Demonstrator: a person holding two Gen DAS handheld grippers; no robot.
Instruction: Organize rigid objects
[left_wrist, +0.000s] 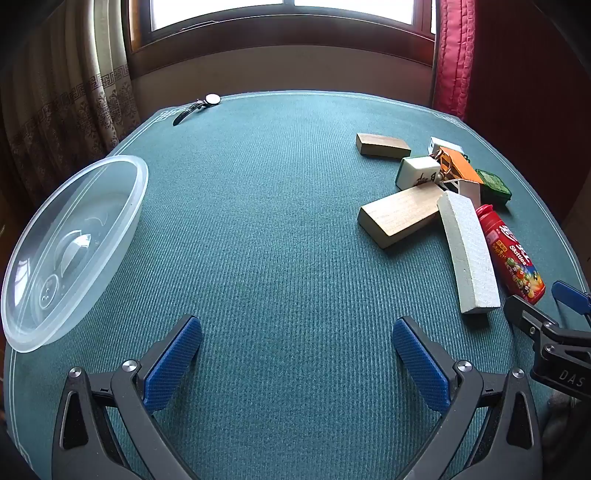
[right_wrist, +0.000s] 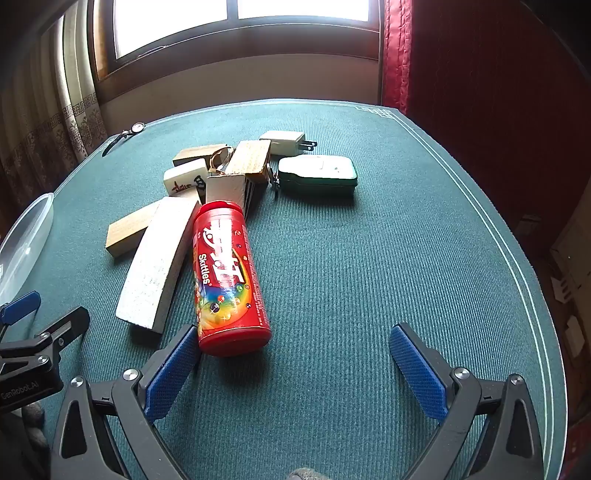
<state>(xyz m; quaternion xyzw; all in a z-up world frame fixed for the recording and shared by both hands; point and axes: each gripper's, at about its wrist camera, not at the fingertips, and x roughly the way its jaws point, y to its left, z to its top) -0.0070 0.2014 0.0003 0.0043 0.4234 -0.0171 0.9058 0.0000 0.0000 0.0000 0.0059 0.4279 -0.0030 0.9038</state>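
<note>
One red Skittles canister (right_wrist: 227, 275) lies on its side on your green table (right_wrist: 369, 258), its base just beside the left finger of your right gripper (right_wrist: 295, 363), whose jaws are spread wide and hold nothing. Beside it lie one white foam block (right_wrist: 157, 264), two wooden blocks (left_wrist: 400, 214) (left_wrist: 382, 145), one mahjong tile (right_wrist: 184, 179), one green tin (right_wrist: 317, 175) and one white plug adapter (right_wrist: 286, 142). Your left gripper (left_wrist: 297, 356) gapes empty too. One clear plastic bowl (left_wrist: 74, 247) sits far left, one wristwatch (left_wrist: 197, 105) at the far edge.

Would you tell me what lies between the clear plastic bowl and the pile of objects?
Only bare green tablecloth separates the bowl from the pile; the left wrist view shows it.
</note>
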